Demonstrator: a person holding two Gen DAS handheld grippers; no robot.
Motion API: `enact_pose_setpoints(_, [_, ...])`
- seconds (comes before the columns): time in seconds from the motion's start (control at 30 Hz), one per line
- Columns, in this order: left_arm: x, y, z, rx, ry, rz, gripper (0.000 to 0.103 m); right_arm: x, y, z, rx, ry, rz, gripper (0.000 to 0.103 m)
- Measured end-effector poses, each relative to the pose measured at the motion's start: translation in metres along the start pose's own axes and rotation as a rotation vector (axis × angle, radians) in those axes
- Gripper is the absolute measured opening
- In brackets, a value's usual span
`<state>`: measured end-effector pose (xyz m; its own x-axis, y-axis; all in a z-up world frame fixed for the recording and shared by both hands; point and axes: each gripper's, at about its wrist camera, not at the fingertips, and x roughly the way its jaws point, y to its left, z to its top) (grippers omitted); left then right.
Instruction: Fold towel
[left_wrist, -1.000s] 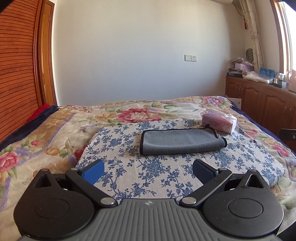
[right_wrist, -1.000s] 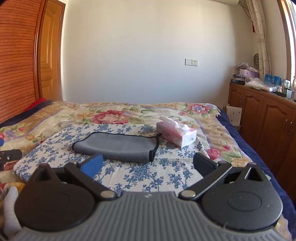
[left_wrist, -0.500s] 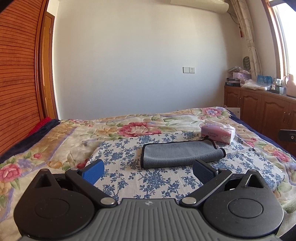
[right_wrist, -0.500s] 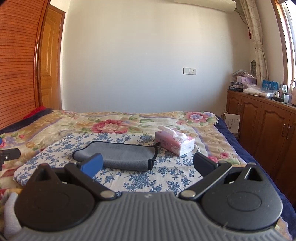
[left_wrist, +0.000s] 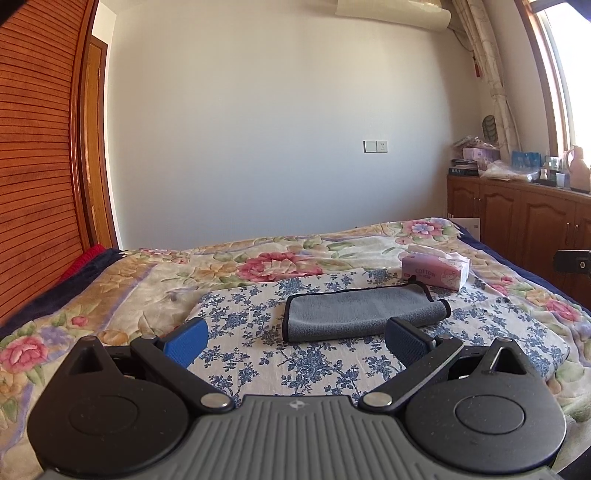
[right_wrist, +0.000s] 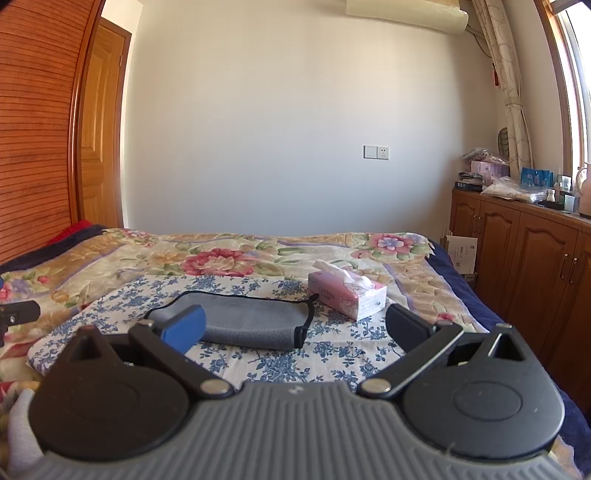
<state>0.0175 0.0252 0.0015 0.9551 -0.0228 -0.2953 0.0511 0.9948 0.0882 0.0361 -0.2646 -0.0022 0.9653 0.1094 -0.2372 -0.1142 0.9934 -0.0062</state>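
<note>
A grey towel with black edging (left_wrist: 354, 312) lies folded on a blue-flowered white cloth (left_wrist: 258, 347) on the bed. It also shows in the right wrist view (right_wrist: 255, 325). My left gripper (left_wrist: 295, 338) is open and empty, held back from the towel's near edge. My right gripper (right_wrist: 295, 326) is open and empty, also short of the towel; its left blue pad (right_wrist: 184, 328) hides part of the towel's left end.
A pink tissue box (left_wrist: 436, 271) stands just right of the towel, also in the right wrist view (right_wrist: 347, 293). A floral quilt (left_wrist: 258, 258) covers the bed. Wooden cabinets (right_wrist: 535, 258) line the right wall, a wooden wardrobe (left_wrist: 33, 166) the left.
Both grippers have tilted upward, so the bed and towel sit lower in both views. The towel has not moved. Both jaws stay open.
</note>
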Motion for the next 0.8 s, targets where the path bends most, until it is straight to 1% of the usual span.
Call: enact_pose_setpoints(0.8, [-0.0002, 0.0001, -0.0025, 0.002, 0.001, 0.000, 0.103, -0.0005, 0.0008, -0.0003, 0.001, 0.004, -0.003, 0.103])
